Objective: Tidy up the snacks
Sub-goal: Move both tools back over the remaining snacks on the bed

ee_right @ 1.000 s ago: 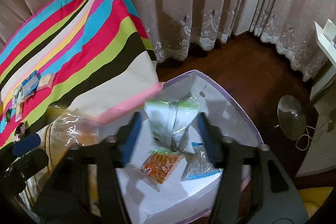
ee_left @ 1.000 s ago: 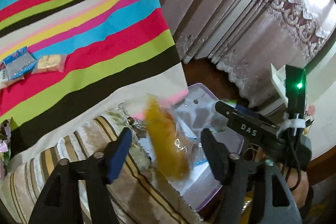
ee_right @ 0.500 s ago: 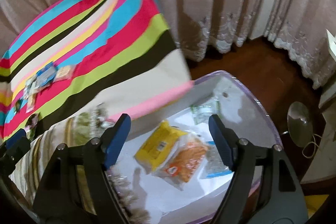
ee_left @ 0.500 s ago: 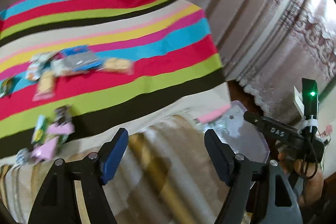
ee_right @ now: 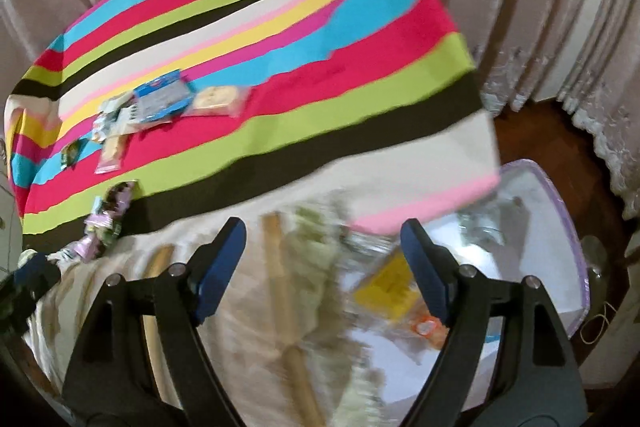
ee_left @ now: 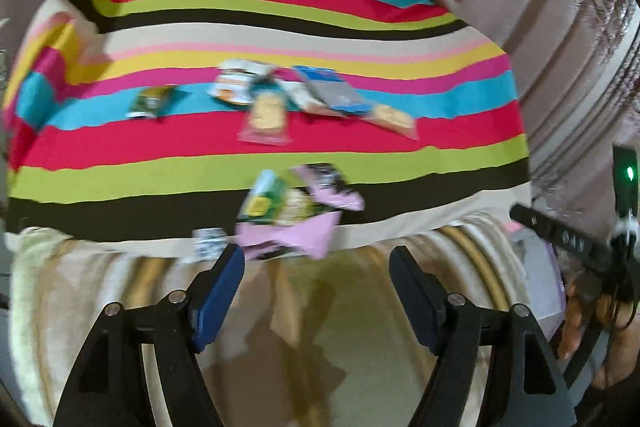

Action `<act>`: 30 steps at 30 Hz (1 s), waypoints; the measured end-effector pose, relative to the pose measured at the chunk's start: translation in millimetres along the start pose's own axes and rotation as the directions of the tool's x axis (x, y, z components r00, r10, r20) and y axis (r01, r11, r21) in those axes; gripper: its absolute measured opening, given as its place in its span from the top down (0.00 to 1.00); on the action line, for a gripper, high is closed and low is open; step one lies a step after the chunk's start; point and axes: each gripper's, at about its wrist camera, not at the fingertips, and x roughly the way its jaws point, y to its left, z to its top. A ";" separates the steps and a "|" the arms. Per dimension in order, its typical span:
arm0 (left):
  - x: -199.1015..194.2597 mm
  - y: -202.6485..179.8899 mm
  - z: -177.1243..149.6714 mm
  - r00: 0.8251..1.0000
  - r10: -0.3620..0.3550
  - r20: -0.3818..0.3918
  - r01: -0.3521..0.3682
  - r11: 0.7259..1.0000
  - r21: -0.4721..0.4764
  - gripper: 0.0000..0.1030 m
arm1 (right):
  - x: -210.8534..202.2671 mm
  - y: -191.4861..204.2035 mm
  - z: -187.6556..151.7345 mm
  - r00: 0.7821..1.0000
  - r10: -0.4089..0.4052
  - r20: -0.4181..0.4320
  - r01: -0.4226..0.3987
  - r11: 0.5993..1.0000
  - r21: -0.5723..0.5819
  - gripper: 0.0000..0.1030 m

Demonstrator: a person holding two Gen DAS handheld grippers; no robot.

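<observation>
Snack packets lie scattered on the striped cloth (ee_left: 360, 155). Nearest are pink packets (ee_left: 304, 231) and a green one (ee_left: 276, 203), just beyond my left gripper (ee_left: 316, 259), which is open and empty over the beige blanket. Farther back lie a cracker packet (ee_left: 266, 117), a blue-grey packet (ee_left: 332, 91) and a small green packet (ee_left: 150, 103). My right gripper (ee_right: 323, 231) is open and empty above the blanket edge. To its right, the purple-rimmed bin (ee_right: 576, 227) holds a yellow packet (ee_right: 386, 287) and an orange packet (ee_right: 426, 327).
Pink-beige curtains (ee_right: 540, 7) hang behind the cloth, with dark wood floor (ee_right: 552, 139) beside the bin. A beige striped blanket (ee_left: 280, 327) drapes below the cloth's near edge. In the left wrist view a green light (ee_left: 630, 173) glows on the other handset at the right edge.
Both grippers let their packets fall into the bin, the left a yellow one and the right a green-white one. Both then swung left toward the striped cloth, open and empty.
</observation>
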 end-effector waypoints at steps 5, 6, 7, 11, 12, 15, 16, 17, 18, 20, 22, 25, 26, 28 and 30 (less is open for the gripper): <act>-17.7 27.7 -5.7 0.997 0.069 0.028 -0.067 0.996 -0.060 0.27 | 1.9 54.0 11.7 0.998 0.054 0.029 -0.052 0.994 -0.093 0.21; -19.9 30.8 -6.2 0.997 0.074 0.029 -0.072 0.995 -0.068 0.27 | 1.9 63.2 12.2 0.997 0.071 0.027 -0.067 0.992 -0.107 0.21; -23.2 33.4 -6.6 0.996 0.084 0.033 -0.082 0.994 -0.070 0.27 | 1.2 69.6 11.8 0.996 0.081 0.027 -0.077 0.990 -0.118 0.21; -32.9 37.2 -5.8 0.993 0.110 0.047 -0.106 0.992 -0.074 0.27 | -0.3 89.3 9.0 0.993 0.114 0.027 -0.109 0.983 -0.145 0.21; -33.4 37.3 -5.3 0.992 0.115 0.048 -0.111 0.991 -0.076 0.27 | -0.6 92.4 7.8 0.992 0.124 0.024 -0.119 0.982 -0.146 0.21; -36.1 36.6 -5.7 0.991 0.121 0.050 -0.117 0.990 -0.078 0.27 | 0.4 99.2 5.1 0.991 0.133 0.015 -0.129 0.979 -0.161 0.21; -37.0 35.4 -6.1 0.991 0.124 0.050 -0.120 0.990 -0.077 0.27 | 1.8 101.4 4.8 0.991 0.132 0.012 -0.129 0.978 -0.167 0.21; -38.1 34.5 -6.3 0.991 0.126 0.051 -0.122 0.990 -0.074 0.27 | 2.2 103.0 3.5 0.991 0.132 0.010 -0.128 0.977 -0.173 0.21; -38.5 33.9 -6.1 0.990 0.128 0.051 -0.124 0.990 -0.072 0.27 | 2.8 103.7 3.8 0.991 0.133 0.007 -0.130 0.976 -0.175 0.21; -39.8 33.9 -5.3 0.990 0.132 0.052 -0.128 0.989 -0.071 0.27 | 2.7 103.9 2.7 0.990 0.138 0.002 -0.136 0.976 -0.172 0.21; -40.7 35.6 -4.9 0.990 0.134 0.049 -0.130 0.989 -0.077 0.27 | 2.5 103.7 1.3 0.990 0.141 -0.001 -0.139 0.975 -0.173 0.21; -41.2 39.0 -4.5 0.989 0.139 0.047 -0.134 0.987 -0.085 0.27 | 3.9 103.5 0.1 0.990 0.143 -0.008 -0.142 0.975 -0.172 0.21; -41.1 40.4 -4.5 0.989 0.139 0.046 -0.135 0.987 -0.089 0.27 | 4.3 103.4 0.0 0.990 0.144 -0.010 -0.143 0.974 -0.173 0.21; -39.5 43.4 -4.5 0.989 0.142 0.038 -0.137 0.986 -0.098 0.27 | 4.4 102.8 0.0 0.989 0.145 -0.011 -0.144 0.975 -0.170 0.20; -37.7 45.7 -4.1 0.990 0.141 0.030 -0.137 0.985 -0.103 0.27 | 4.6 102.5 0.0 0.989 0.147 -0.014 -0.147 0.975 -0.168 0.20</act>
